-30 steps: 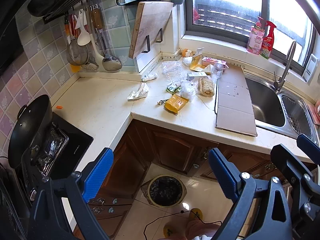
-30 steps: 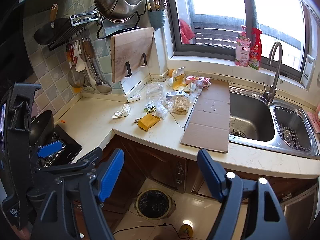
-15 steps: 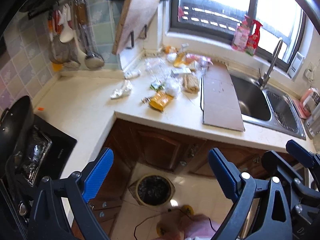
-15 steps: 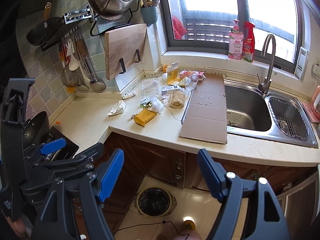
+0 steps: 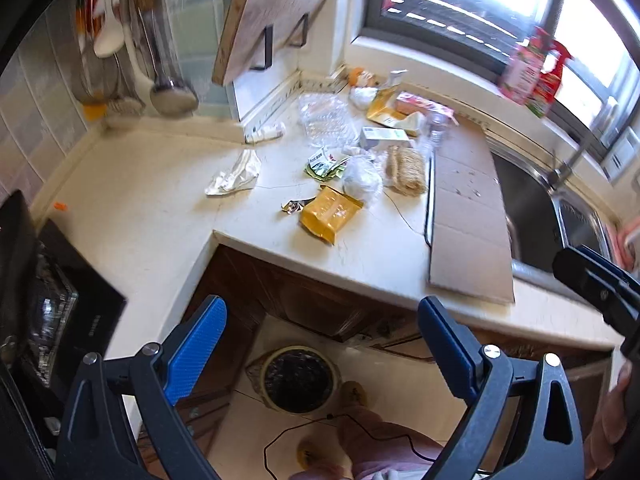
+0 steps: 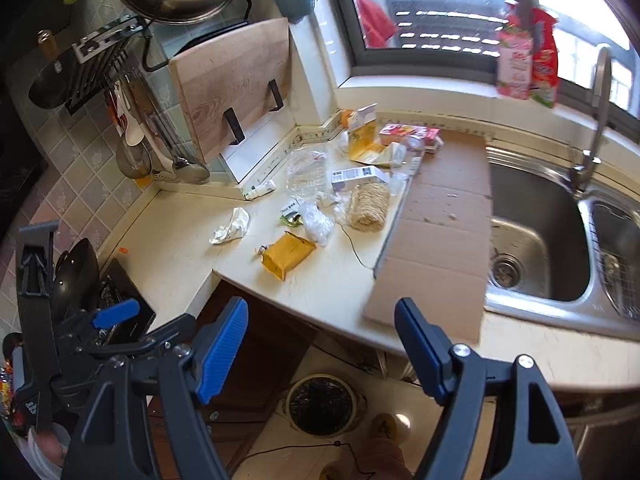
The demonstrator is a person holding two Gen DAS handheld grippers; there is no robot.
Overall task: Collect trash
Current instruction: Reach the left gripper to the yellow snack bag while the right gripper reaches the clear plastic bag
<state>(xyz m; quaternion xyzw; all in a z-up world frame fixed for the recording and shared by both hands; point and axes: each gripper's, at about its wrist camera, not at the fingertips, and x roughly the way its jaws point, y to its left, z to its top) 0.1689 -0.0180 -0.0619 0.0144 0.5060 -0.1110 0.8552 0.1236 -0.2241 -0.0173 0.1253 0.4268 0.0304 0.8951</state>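
Observation:
Trash lies scattered on the corner counter: a yellow packet [image 5: 329, 214] [image 6: 288, 255], a crumpled white wrapper [image 5: 235, 178] [image 6: 231, 229], a green sachet [image 5: 323, 164], a clear bag [image 6: 317, 221], a clear plastic tray [image 5: 327, 119] and small boxes [image 6: 358, 176]. A bin with a black liner [image 5: 298, 377] [image 6: 321, 404] stands on the floor below. My left gripper [image 5: 322, 322] hangs open in front of the counter, above the bin. My right gripper [image 6: 321, 326] is open too, empty, just before the counter edge.
A flat cardboard sheet [image 6: 436, 240] covers the counter beside the steel sink [image 6: 536, 240]. A wok on the stove [image 6: 76, 272] is at left. Utensils and a cutting board [image 6: 236, 80] hang on the wall. A person's feet and a cable show on the floor.
Both grippers have moved closer to the counter; the trash looks larger. The left view has swung and tilted. Both stay open and empty.

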